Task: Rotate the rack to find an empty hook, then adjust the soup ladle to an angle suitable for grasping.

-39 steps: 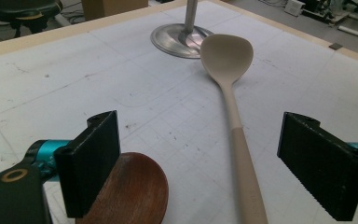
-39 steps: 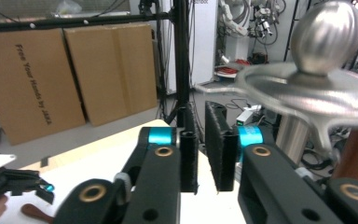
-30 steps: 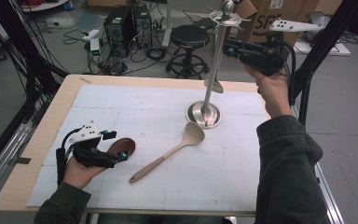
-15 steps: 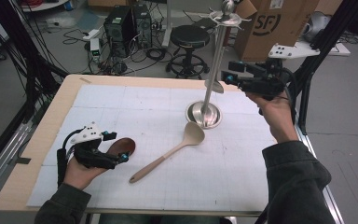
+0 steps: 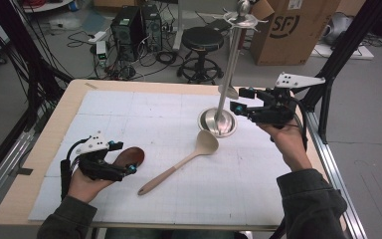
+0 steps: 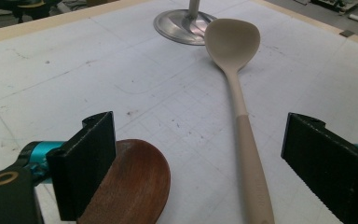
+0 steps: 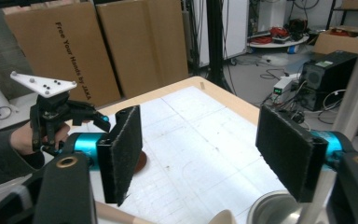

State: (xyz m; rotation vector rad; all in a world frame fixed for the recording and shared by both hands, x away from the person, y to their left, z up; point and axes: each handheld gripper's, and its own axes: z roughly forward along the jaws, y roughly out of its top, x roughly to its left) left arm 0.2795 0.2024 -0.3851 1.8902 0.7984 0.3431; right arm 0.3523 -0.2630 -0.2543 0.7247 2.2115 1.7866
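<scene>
Resting on the tabletop, the left gripper is holding its jaws wide around a brown spoon; the right gripper, jaws just opening wide and empty, is hovering beside the metal stand.

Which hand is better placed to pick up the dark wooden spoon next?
Left. The left gripper sits at the dark wooden spoon with open jaws, one pad beside its bowl. The right gripper, jaws just opening and empty, is off by the metal stand.

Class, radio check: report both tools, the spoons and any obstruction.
Left tool open over dark spoon. Right tool open, empty, beside stand. Pale spoon flat on table, unobstructed.
</scene>
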